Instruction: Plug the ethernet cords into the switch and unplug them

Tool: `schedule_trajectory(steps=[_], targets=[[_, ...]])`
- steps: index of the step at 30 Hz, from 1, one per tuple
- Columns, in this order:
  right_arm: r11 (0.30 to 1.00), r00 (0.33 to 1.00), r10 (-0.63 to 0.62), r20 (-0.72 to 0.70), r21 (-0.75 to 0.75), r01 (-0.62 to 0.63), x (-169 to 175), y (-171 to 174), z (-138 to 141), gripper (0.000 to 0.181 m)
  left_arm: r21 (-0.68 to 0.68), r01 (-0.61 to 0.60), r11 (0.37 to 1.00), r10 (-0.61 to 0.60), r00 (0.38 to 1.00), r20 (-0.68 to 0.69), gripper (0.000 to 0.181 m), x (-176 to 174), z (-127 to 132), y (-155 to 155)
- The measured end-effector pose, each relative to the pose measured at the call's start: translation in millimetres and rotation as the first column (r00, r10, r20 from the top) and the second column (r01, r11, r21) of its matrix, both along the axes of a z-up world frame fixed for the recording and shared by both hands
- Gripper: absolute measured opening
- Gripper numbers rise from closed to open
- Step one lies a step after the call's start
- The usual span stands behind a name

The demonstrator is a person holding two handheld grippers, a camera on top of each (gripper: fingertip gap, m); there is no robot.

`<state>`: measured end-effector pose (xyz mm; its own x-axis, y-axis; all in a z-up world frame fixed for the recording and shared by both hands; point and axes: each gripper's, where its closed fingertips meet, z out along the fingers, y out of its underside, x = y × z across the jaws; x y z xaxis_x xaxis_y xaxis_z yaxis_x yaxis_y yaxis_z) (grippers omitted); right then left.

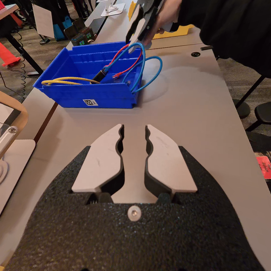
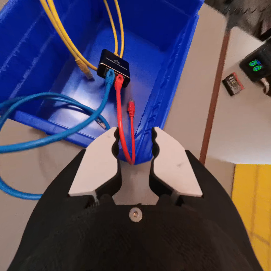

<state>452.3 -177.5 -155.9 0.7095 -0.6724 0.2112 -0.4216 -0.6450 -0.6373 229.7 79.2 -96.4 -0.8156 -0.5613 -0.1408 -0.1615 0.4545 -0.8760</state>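
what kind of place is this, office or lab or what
Probably a shared workshop or lab space rather than a home. Long grey tables stand in rows on carpet, a labelled blue bin holds a switch and cords, and battery chargers with lit displays sit beyond it.

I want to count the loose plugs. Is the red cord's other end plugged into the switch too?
No, one red plug sits in the switch, but the other red plug lies loose on the blue bin's floor.
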Motion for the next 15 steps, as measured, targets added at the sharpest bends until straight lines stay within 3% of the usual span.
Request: schedule_trajectory(steps=[2,3,7,9,12,15], targets=[[0.999,0.998,-0.039,0.050,0.019,0.038,-10.8,-9.3,12.8,0.071,0.002,-0.003,1.000,0.003,1.000,0.006,0.027,0.4,-1.1,-4.1],[0.997,0.995,-0.068,0.068,0.036,0.065,-18.8,-14.8,18.7,0.076,0.003,-0.006,1.000,0.006,1.000,0.008,0.027,0.8,-2.0,-6.1],[0.965,0.974,-0.184,0.133,0.210,0.154,-72.1,-18.8,30.7,0.081,0.035,-0.033,0.999,0.032,0.999,0.015,0.028,6.4,-12.8,-8.3],[0.948,0.986,-0.122,0.113,0.309,0.082,-115.7,10.2,23.8,0.080,0.031,-0.123,0.992,0.123,0.992,0.015,0.029,16.4,-16.9,2.4],[0.926,0.967,-0.091,0.238,0.377,-0.006,-159.3,63.5,24.7,0.076,-0.070,-0.299,0.952,0.300,0.954,0.001,0.030,27.6,-10.4,29.0],[0.886,0.912,0.009,0.410,0.420,-0.198,-190.9,141.2,50.3,0.066,-0.199,-0.547,0.813,0.564,0.825,0.037,0.035,19.9,-0.4,85.5]])
